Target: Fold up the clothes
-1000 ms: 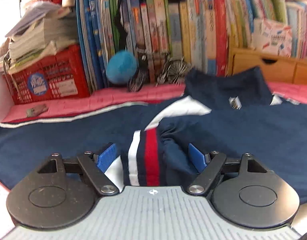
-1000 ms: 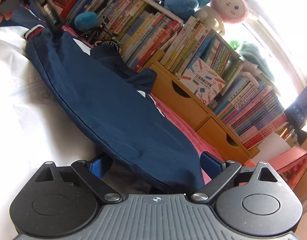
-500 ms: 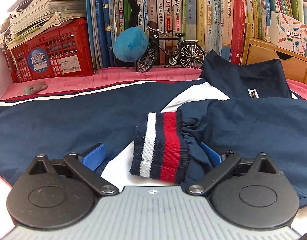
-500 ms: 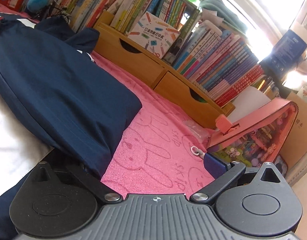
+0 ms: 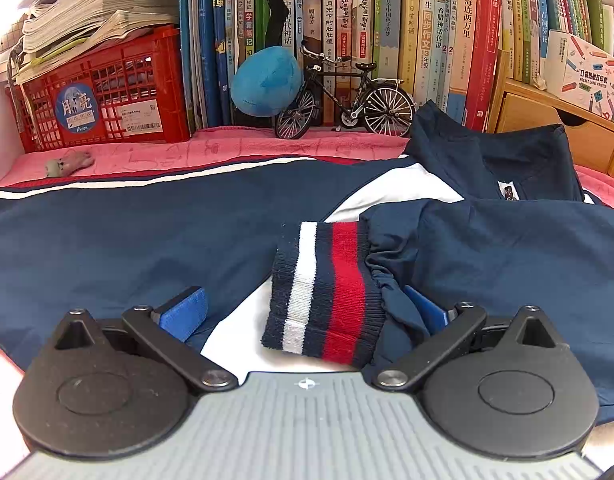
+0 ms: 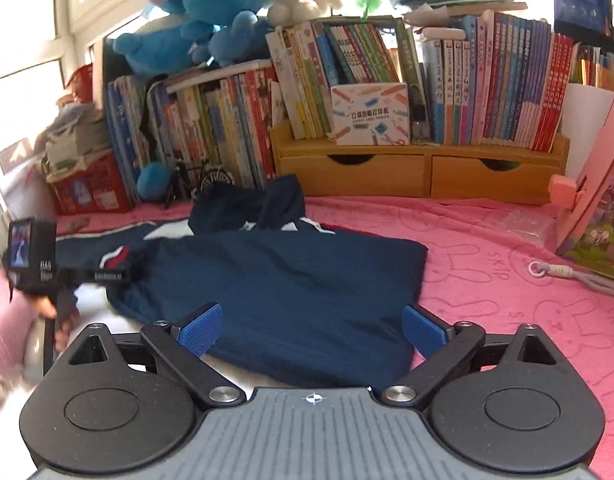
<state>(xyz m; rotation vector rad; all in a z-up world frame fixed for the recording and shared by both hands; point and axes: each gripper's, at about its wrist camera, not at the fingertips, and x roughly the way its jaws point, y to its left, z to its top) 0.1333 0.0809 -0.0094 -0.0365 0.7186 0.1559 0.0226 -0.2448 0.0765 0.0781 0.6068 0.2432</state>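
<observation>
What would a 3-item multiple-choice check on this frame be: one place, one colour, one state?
1. Where does the striped cuff lie?
A. on the navy jacket
B. in the red crate
C. on the model bicycle
2. Cuff stripe colours?
A. green, yellow
B. white, red, navy
C. orange, black
3. Left gripper?
A. shut on cuff
B. open, cuff between fingers
C. shut, empty

A: cuff rests on the spread jacket.
B: those bands show.
B: both blue pads stand clear of the cuff.
</observation>
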